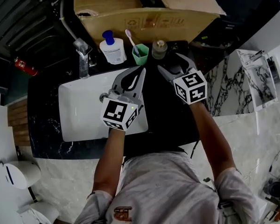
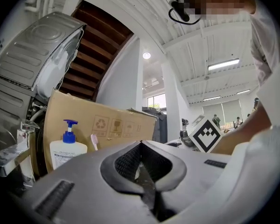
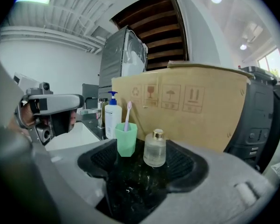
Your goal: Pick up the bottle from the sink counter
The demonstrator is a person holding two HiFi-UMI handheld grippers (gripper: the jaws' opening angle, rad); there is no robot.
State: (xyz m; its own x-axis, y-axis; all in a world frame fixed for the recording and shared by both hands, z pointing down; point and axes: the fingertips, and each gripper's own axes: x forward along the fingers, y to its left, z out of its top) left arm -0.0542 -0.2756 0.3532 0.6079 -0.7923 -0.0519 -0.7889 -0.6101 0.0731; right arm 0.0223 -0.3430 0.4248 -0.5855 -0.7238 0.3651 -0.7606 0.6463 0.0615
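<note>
Well, starting at my far left, a chrome tap stands at the back edge of the white sink, which is set into the black marbled worktop. Just right of the tap is a white soap dispenser with a blue pump top. It stands close against a big cardboard box that runs along the back of the worktop.

My left tongs hang over the right end of the sink, pointing toward the box. Their two tips are pressed together with nothing caught between them.

Next along is a green cup with a pink-headed toothbrush leaning in it, near the dispenser but not touching it. Just beside the cup, on its right, stands the bottle. It is small, of clear glass with a gold cap, and it sits upright on the worktop in front of the box.

My right tongs are held low over the worktop and aimed straight at that bottle. Their jaws are spread wide. The bottle stands in the opening between the two dark pads, clear of both, so I am not gripping it. The green cup sits toward the left pad, also untouched.
</note>
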